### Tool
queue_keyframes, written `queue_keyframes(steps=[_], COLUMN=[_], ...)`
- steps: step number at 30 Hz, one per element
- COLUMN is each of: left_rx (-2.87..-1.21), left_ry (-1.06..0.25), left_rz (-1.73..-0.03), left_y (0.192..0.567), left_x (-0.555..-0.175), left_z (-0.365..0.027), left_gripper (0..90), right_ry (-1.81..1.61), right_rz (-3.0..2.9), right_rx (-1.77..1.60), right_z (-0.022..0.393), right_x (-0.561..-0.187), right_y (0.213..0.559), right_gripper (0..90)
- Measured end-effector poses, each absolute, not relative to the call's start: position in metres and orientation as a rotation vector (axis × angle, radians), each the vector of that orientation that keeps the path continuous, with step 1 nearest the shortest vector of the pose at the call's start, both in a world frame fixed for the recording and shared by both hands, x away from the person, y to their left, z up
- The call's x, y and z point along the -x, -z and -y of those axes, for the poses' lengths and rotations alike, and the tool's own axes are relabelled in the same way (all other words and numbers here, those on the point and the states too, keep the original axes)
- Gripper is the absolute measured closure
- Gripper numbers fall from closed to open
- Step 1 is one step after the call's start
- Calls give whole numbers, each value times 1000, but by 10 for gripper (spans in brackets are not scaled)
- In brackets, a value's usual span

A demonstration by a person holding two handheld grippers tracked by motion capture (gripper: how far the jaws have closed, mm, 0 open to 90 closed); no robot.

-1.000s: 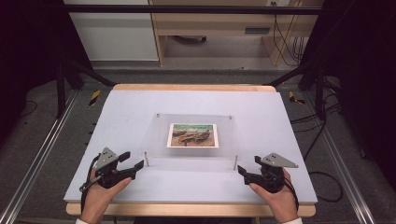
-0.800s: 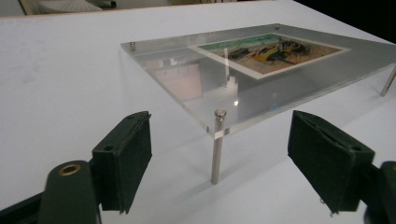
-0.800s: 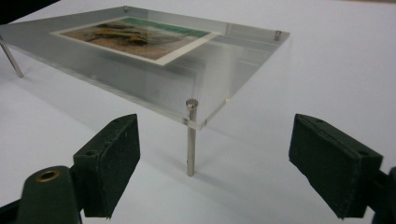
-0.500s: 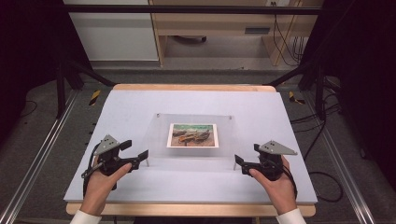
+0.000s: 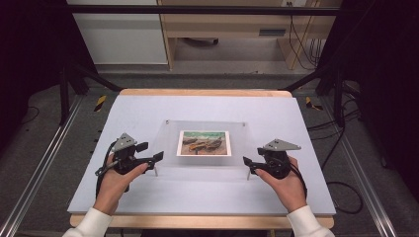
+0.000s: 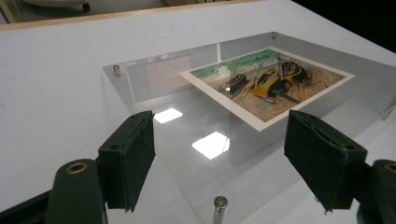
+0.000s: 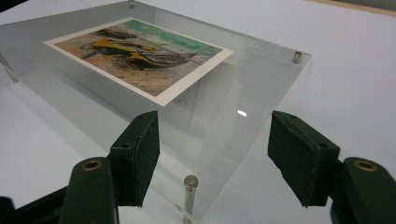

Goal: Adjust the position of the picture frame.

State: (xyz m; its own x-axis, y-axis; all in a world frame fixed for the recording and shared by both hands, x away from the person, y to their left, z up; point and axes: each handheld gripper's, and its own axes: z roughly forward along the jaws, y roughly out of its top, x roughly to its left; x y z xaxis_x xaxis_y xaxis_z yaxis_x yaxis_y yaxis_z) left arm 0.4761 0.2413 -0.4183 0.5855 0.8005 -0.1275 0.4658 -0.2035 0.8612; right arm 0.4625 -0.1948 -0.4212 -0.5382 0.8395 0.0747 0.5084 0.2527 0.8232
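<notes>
Approach step: the clear frame (image 5: 205,144) holding a boat picture (image 5: 204,142) lay mid-table (image 5: 296,197) on corner pins. The left gripper (image 5: 158,157) and right gripper (image 5: 245,162) faced its near corners, jaws spread and just closing, nothing between them. Next, each probably needed to straddle a near pin (image 6: 220,205) before pinching.

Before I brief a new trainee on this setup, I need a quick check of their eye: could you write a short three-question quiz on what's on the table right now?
1. True or false: the clear acrylic picture frame stands raised on small metal corner posts.
2. What does the white-bordered print inside the frame show? A) boats on a shore B) a portrait C) a city street
3. Fill in: the jaws of the left gripper and right gripper are both ____ with nothing between them.

Key: 1 true; 2 A; 3 open
</notes>
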Motion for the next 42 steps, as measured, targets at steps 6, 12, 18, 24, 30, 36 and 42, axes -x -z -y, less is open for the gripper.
queue_keyframes(steps=[6, 12, 18, 24, 30, 36, 42], left_rx=[-1851, -1803, -1826, -1834, -1844, -1840, -1835], left_ry=[-419, -355, -334, -337, -350, -358, -334], left_rz=[-1049, -1075, -1066, -1063, -1053, -1065, -1082], left_y=[423, 429, 431, 431, 429, 429, 432], left_x=[-479, -481, -480, -480, -478, -481, -483], left_z=[-241, -244, -242, -241, -242, -243, -246], left_gripper=[243, 220, 207, 205, 262, 294, 275], right_ry=[-1199, -1218, -1227, -1237, -1236, -1249, -1250], right_rz=[-2169, -2170, -2177, -2200, -2210, -2226, -2246], right_rx=[-1278, -1323, -1317, -1322, -1340, -1355, -1354], right_z=[199, 201, 201, 197, 199, 198, 196], right_x=[-468, -470, -472, -473, -475, -478, -478], right_y=[426, 430, 430, 431, 431, 432, 435], right_gripper=[314, 292, 276, 255, 304, 312, 309])
